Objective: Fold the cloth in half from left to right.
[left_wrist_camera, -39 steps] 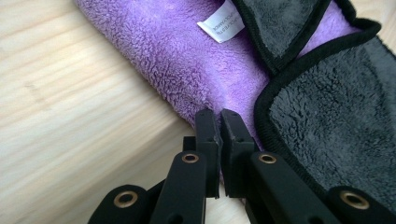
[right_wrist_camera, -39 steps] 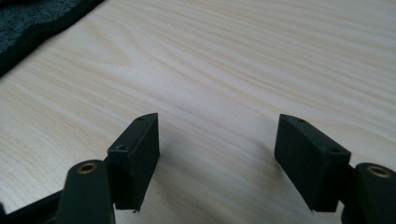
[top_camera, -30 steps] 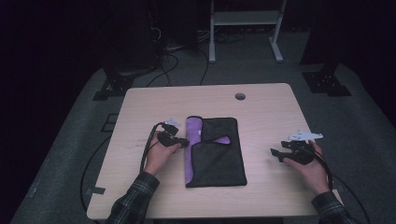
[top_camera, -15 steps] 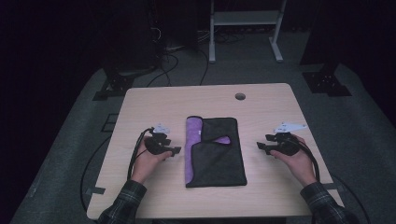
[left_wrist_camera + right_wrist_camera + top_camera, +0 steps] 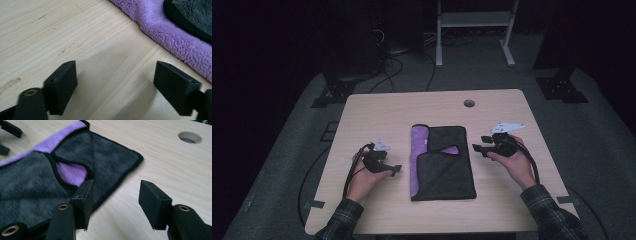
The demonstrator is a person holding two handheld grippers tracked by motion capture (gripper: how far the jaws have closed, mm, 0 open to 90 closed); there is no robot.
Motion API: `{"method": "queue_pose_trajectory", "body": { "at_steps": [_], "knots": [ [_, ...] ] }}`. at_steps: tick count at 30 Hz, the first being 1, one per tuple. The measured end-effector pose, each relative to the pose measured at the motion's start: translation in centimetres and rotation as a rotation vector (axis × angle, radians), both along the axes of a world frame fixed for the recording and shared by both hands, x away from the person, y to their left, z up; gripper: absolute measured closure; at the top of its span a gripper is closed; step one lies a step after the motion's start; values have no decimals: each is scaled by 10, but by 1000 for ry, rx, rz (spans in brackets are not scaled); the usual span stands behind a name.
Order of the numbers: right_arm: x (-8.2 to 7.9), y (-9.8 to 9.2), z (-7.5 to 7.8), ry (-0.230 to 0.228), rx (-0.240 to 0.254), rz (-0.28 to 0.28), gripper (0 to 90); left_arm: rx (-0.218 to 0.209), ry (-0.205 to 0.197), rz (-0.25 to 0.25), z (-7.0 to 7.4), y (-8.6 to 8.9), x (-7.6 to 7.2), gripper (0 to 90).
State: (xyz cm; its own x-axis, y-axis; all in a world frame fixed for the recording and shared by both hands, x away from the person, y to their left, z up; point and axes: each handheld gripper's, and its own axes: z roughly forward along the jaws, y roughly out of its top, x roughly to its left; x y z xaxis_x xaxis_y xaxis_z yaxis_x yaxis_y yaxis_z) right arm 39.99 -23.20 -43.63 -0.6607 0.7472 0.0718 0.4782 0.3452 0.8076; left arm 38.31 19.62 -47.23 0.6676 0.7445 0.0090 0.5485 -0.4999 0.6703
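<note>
A folded cloth (image 5: 442,162), dark grey with a purple underside, lies flat on a pale wooden table (image 5: 377,112), midway between the two grippers a person holds just above the tabletop. The left gripper (image 5: 395,170), gripped in the left hand (image 5: 364,181), sits just beside the cloth's left edge, jaws pointing toward it and spread wide with nothing between them. In the left gripper view the left gripper (image 5: 115,82) frames bare wood grain, while the cloth's (image 5: 175,37) purple pile runs diagonally past the far jaw, apart from both, with black-bound grey fabric beyond it. The right gripper (image 5: 479,148), in the right hand (image 5: 512,160), hangs near the cloth's right edge, aimed inward, its jaws likewise parted and empty. In the right gripper view the right gripper (image 5: 115,200) looks across the cloth (image 5: 95,155), where a flap lies open to expose a purple patch ahead of the near jaw; that jaw overlaps the cloth's edge in the picture, though whether it touches cannot be told. Beyond the far jaw a round hole (image 5: 190,137) pierces the tabletop. The left gripper's jaw tips (image 5: 8,135) show beyond the cloth's purple border. Plaid sleeves (image 5: 552,215) cover both forearms, and a cable (image 5: 352,170) trails from each gripper.
</note>
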Motion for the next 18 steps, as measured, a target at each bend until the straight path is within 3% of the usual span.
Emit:
{"method": "queue_pose_trajectory", "body": {
  "at_steps": [8,18],
  "knots": [
    [13,30,8,-8,14,56,493,-36,-54,16,-10,4,-1,16],
    [21,64,4,13,22,122,534,-42,-57,18,-11,3,-1,11]
  ]
}}
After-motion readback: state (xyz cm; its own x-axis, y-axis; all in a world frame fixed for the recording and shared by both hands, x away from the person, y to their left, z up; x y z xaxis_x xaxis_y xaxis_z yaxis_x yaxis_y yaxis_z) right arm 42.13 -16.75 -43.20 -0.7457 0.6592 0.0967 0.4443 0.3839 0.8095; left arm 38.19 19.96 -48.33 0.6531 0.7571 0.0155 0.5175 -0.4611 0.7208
